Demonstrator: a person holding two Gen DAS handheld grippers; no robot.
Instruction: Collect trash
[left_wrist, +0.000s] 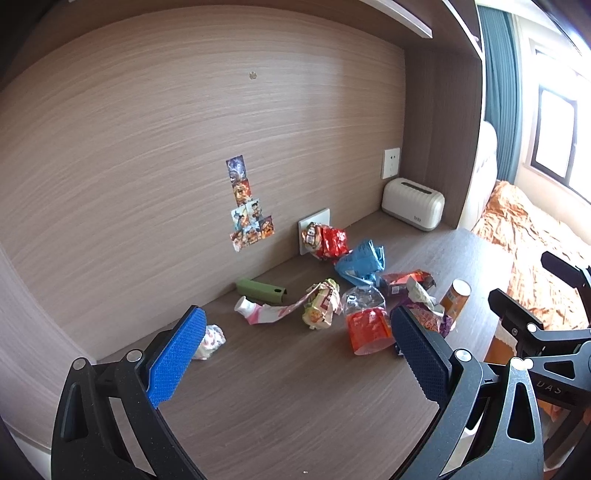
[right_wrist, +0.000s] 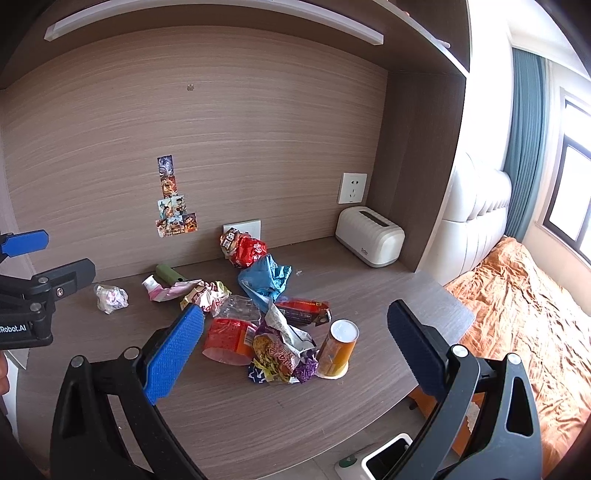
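Observation:
Trash lies scattered on the wooden desk (right_wrist: 280, 402): a crumpled paper ball (left_wrist: 211, 341) (right_wrist: 110, 298), a pink squeezed tube (left_wrist: 264, 313) (right_wrist: 162, 290), a red snack bag (left_wrist: 325, 242) (right_wrist: 243, 249), a blue bag (left_wrist: 360, 264) (right_wrist: 265, 280), an orange-labelled clear wrapper (left_wrist: 365, 323) (right_wrist: 231, 334), a purple wrapper (right_wrist: 282, 350) and an orange can (left_wrist: 456, 297) (right_wrist: 338, 347). My left gripper (left_wrist: 295, 354) is open and empty above the desk, short of the pile. My right gripper (right_wrist: 295, 354) is open and empty, over the purple wrapper and can.
A green cylinder (left_wrist: 262, 290) lies by the back wall. A white toaster-like box (right_wrist: 369, 240) stands at the back right under a wall socket (right_wrist: 352, 188). A white bin (right_wrist: 384, 458) stands on the floor below the desk's front edge. An orange-covered bed (right_wrist: 524, 321) is at right.

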